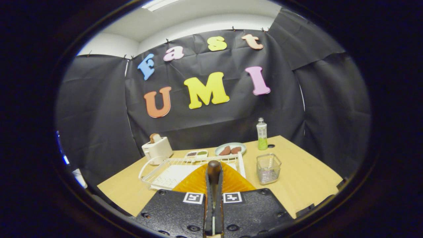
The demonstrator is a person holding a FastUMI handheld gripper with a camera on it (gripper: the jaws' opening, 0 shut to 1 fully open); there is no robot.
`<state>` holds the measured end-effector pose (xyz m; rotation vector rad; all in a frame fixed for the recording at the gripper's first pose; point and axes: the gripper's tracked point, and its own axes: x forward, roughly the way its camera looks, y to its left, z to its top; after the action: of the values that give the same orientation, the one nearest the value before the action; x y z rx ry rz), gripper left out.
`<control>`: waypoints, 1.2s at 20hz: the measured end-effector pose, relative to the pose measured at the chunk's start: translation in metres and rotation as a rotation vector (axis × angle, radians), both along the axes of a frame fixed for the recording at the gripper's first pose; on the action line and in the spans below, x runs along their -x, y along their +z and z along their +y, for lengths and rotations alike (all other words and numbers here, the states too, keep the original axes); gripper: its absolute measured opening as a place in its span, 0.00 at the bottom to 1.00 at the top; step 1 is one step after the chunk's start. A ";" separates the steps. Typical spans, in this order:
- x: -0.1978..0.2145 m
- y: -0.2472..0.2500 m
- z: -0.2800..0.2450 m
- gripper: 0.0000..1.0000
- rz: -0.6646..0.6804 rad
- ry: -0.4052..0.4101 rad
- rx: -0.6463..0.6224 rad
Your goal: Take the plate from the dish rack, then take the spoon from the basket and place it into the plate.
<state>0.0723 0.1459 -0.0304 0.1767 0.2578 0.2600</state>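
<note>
My gripper (213, 181) is shut on a dark brown spoon (213, 167), whose rounded end sticks out just past the fingertips. Right below the fingers lies an orange ribbed plate (195, 183) on the wooden table, its far rim against the near side of the white wire dish rack (158, 174). The rest of the spoon is hidden between the fingers. A clear mesh basket (268, 168) stands to the right of the plate and rack, and looks empty.
Behind the rack stand a white toaster (157, 148), a small sauce tray (196, 153), a pale plate with brown food (230, 149) and a bottle with green liquid (261, 134). Bare table top (304, 180) stretches right of the basket to the edge.
</note>
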 end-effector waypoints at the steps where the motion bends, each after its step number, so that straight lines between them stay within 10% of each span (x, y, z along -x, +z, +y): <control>1: 0.001 -0.008 0.009 0.08 0.013 0.005 -0.009; 14: 0.006 -0.056 0.063 0.13 0.089 0.017 -0.159; 24: 0.014 -0.032 0.015 0.41 -0.013 -0.065 -0.127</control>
<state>0.0579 0.1610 -0.0628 0.3080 0.2228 0.2127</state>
